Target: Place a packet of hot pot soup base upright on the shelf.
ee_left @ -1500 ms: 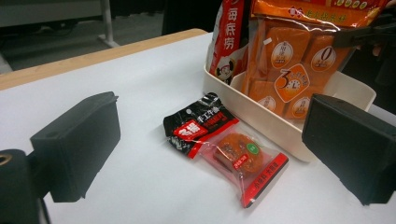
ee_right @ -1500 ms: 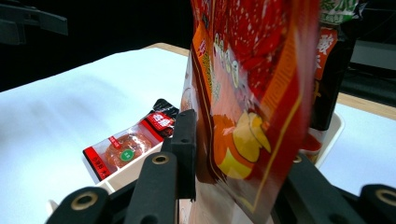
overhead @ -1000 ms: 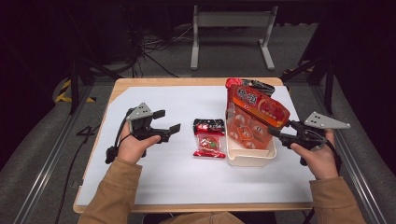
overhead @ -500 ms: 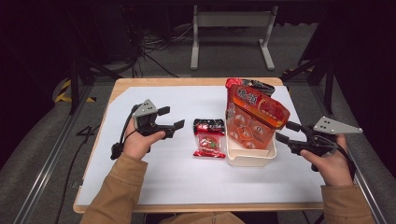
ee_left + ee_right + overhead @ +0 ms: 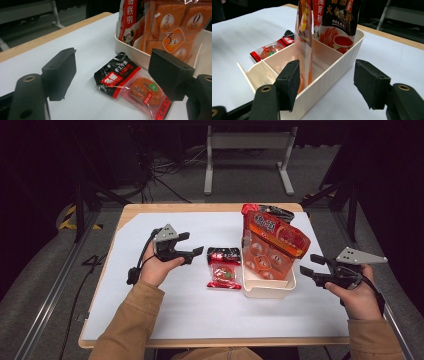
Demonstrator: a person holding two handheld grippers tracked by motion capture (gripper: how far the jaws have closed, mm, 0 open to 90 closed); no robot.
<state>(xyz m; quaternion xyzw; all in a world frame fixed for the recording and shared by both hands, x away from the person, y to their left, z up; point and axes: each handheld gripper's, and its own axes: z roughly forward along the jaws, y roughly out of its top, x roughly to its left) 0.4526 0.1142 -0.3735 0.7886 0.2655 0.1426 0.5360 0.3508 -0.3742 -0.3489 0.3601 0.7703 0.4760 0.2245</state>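
A: What is different now on our side?

B: Our left gripper (image 5: 192,252) is closer to the small snack packet (image 5: 223,268) than a second ago; before, it was further to the left on the tabletop (image 5: 150,320). Its fingers (image 5: 60,72) have just been closing a little, but they are well open and hold nothing. In the left gripper view the packet lies flat between and ahead of them, not touched.

A: And the right one?

B: Our right gripper (image 5: 309,265) has pulled a bit away from the white box (image 5: 267,290) and now hangs just beside its right wall. Its fingers (image 5: 372,82) have just been closing slightly, they are also wide apart and empty. In the right gripper view the box wall stands between them, but the pads do not press on it.

A: Where is the packet exactly?

B: On the tabletop, just beside the left wall of the box, outside it. The big orange bag (image 5: 272,245) stands upright inside the box.

A: So what does it mean?

B: We judge that the left hand prepares the pick of the packet, and the right waits to steady the box.
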